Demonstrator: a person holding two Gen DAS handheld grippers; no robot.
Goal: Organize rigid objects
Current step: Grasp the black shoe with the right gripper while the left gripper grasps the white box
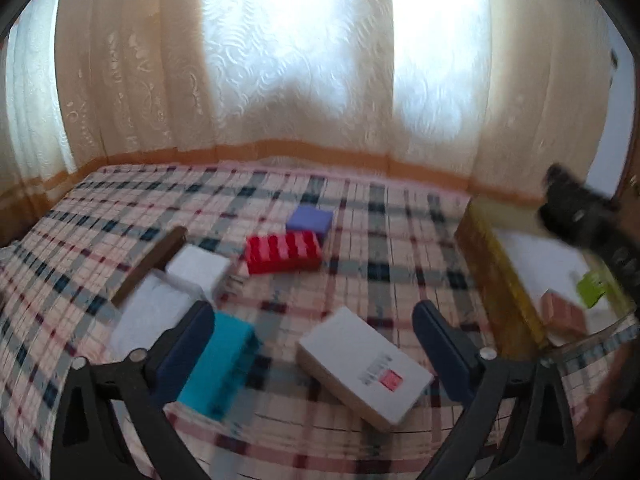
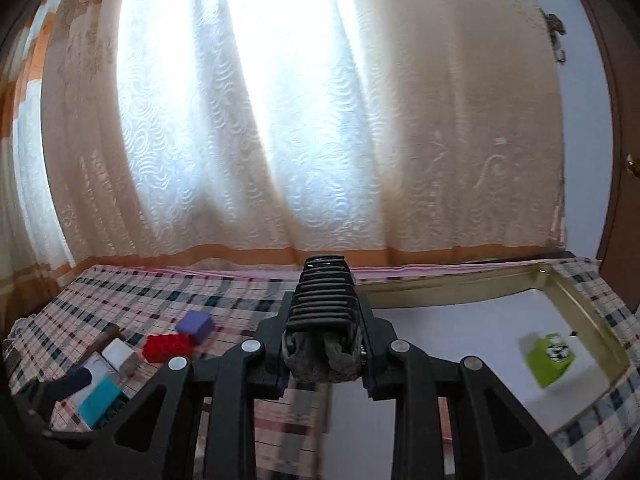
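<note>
Hovering with jaws wide apart, the left gripper (image 1: 312, 344) frames a white box (image 1: 364, 364) lying flat on the plaid cloth (image 1: 400, 248); stiff, probably light, best pinched across its short sides. Right gripper (image 2: 322, 316) is clamped on a ribbed black object (image 2: 322, 292) beside the tray (image 2: 588, 316).

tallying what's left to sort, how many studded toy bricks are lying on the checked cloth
2: a red brick mid-cloth touching the purple block, and a teal brick by the left tool's near finger. More may hide behind the tools.
</note>
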